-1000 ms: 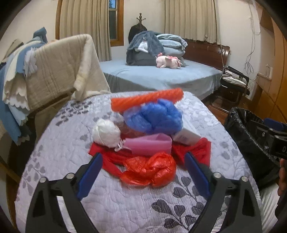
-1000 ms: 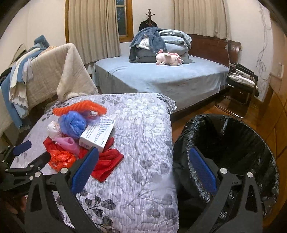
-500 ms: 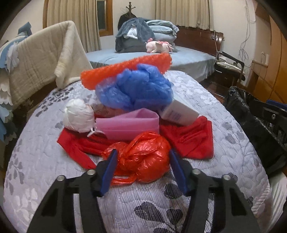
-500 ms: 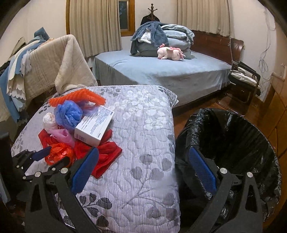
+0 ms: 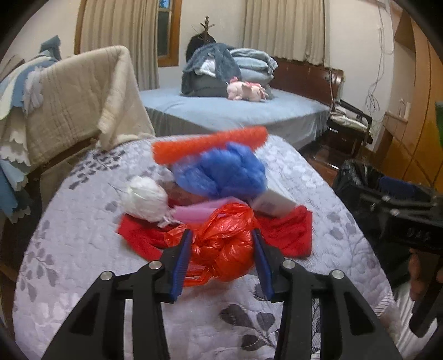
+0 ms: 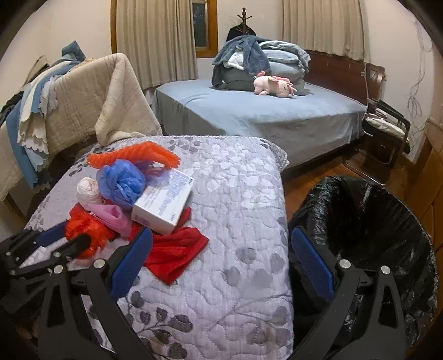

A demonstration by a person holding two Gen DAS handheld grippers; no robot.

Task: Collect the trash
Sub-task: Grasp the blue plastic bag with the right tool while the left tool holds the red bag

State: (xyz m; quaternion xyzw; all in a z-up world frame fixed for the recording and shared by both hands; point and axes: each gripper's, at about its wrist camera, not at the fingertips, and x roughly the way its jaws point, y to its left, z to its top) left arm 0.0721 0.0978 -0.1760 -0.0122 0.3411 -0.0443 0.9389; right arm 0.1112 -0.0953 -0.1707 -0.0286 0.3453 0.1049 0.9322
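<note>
We see the left gripper [image 5: 221, 256] pinching a crinkly red plastic bag [image 5: 223, 246] — its fingers pressed in; the right gripper [image 6: 218, 260] gapes wide over the quilted bedspread [image 6: 235, 221]

Red-orange crumpled plastic bag [image 5: 221, 243], blue bag [image 5: 221, 174], grey leaf-patterned lilac quilt [image 6: 235, 221], black bin liner [image 6: 373, 221], perhaps pink cloth [image 6: 110, 217].

Bedroom, warm indoor light. Pale walls [image 6: 83, 25]; beige curtains [image 6: 155, 36] flanking wood-framed window [image 6: 201, 25], dark outside. Blue-sheeted bed [image 6: 263, 110] with wooden headboard [image 6: 335, 72], folded bedding [image 6: 282, 61], pink plush toy [image 6: 274, 85]. Coat stand [image 6: 243, 16]. Black chair [image 6: 387, 124]. Wooden floor [image 6: 307, 182].
</note>
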